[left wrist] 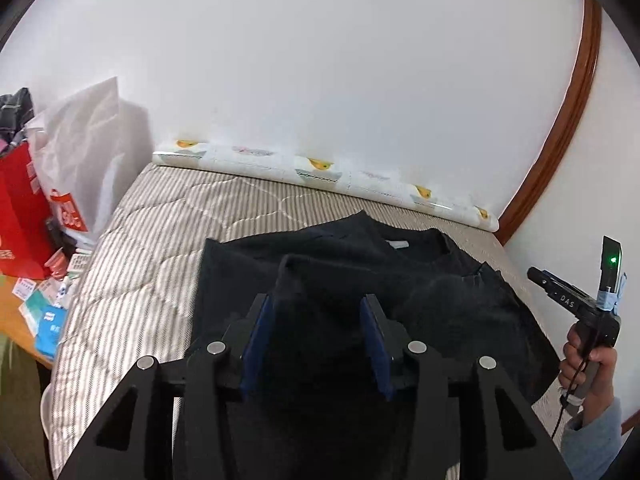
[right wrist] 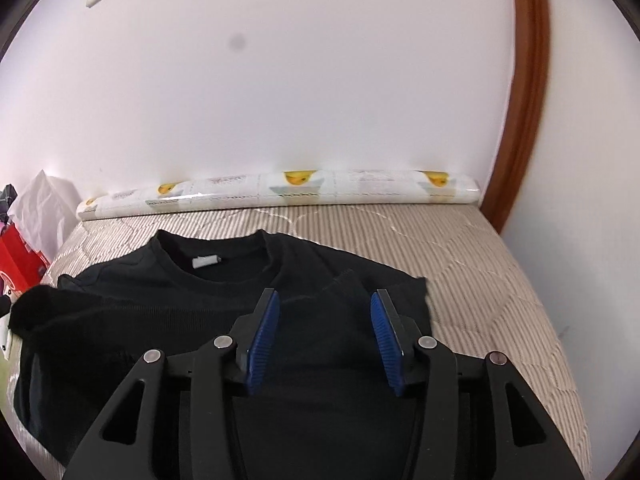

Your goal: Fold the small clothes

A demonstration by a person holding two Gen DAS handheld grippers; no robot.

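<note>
A black sweater (left wrist: 328, 264) lies on the striped quilted bed, collar and white neck label toward the wall, both sleeves folded in over the body. It also shows in the right wrist view (right wrist: 168, 312). My left gripper (left wrist: 318, 304) is open and empty, hovering over the folded sleeve on the left half. My right gripper (right wrist: 325, 300) is open and empty over the right half, near the folded right sleeve's cuff. The right gripper's body, held in a hand, shows at the right edge of the left wrist view (left wrist: 576, 300).
The striped bed (right wrist: 480, 280) has bare room right of the sweater. A patterned roll (right wrist: 280, 192) lies along the white wall. A red bag (left wrist: 20, 208), a white plastic bag (left wrist: 92, 148) and packets on a wooden table (left wrist: 16, 320) sit left of the bed.
</note>
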